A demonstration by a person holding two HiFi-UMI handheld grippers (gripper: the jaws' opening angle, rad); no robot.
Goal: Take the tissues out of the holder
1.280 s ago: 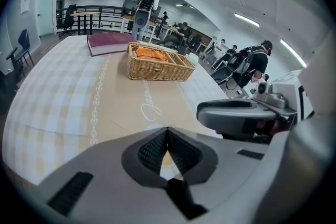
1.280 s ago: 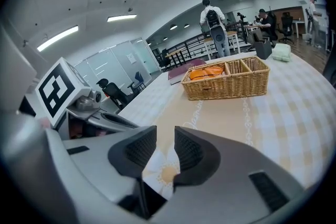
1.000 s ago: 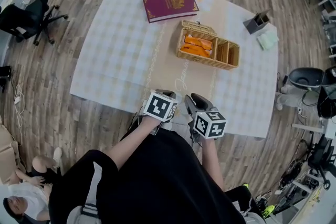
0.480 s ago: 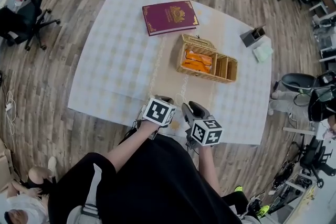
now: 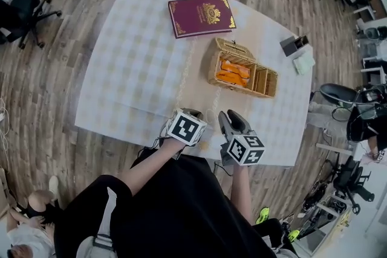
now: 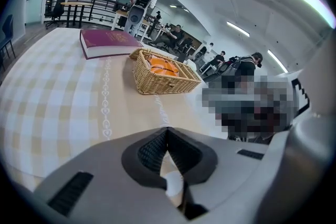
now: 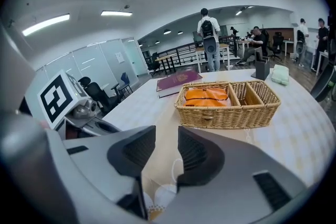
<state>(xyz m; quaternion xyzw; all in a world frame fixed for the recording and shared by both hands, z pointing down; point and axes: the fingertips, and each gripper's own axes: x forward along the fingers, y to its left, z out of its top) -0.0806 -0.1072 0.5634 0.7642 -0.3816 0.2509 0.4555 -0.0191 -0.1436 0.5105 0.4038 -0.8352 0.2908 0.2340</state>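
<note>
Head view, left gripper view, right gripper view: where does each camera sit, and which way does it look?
Head view: on the person's head, looking steeply down at the table; it shows the person's arms, left gripper and right gripper.
Left gripper view: on the left gripper, looking low across the table toward the wicker basket; its own jaws are shut.
Right gripper view: on the right gripper, facing the basket's long side; its own jaws are apart and empty.
Shared: all three show the basket and the red book.

No legible text, brand, number or sign anywhere. Gold crest on maroon book (image 5: pixel 202 16), far centre of table (image 5: pixel 133 69): possibly lettered, too small to read.
</note>
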